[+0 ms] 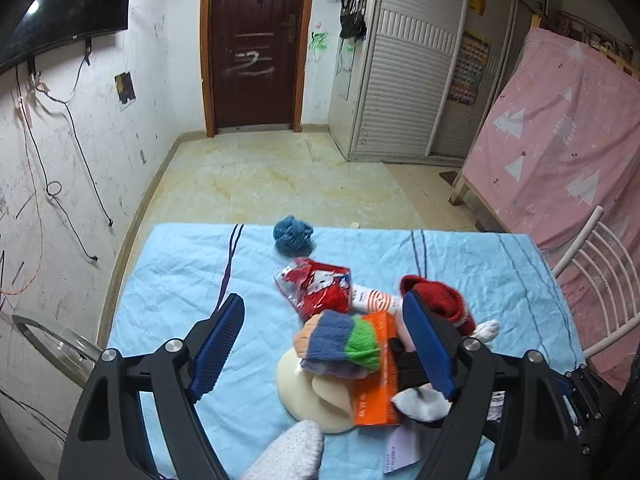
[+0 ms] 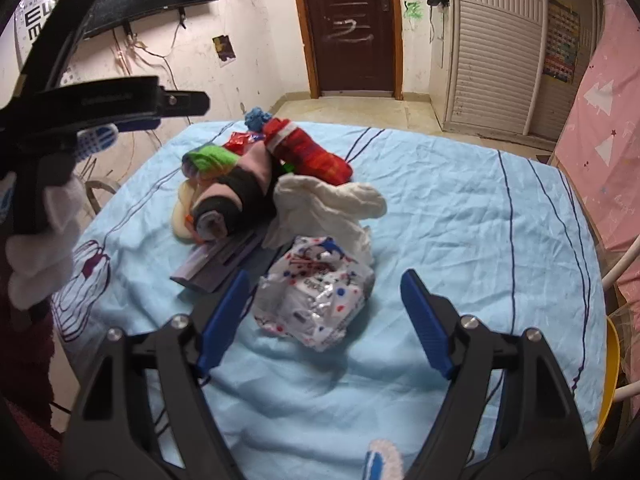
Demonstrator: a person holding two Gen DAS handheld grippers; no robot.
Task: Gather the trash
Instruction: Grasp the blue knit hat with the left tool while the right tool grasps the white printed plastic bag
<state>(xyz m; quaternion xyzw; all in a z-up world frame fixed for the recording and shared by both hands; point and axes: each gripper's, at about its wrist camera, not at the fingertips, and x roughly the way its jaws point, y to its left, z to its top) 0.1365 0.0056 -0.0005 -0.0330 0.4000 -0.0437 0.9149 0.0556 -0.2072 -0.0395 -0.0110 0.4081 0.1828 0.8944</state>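
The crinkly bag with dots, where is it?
In the right wrist view, the crinkly dotted bag lies on the blue sheet, between the open right hand-held gripper fingers, just in front of the white cloth.

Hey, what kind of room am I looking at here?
Probably a lived-in home room: a dark wooden door, a louvred wardrobe and a wall-mounted TV surround a table under a blue cloth.

A crumpled white wrapper (image 2: 316, 300) with red and blue dots lies before me on the bench; a red wrapper (image 1: 316, 286) lies farther.
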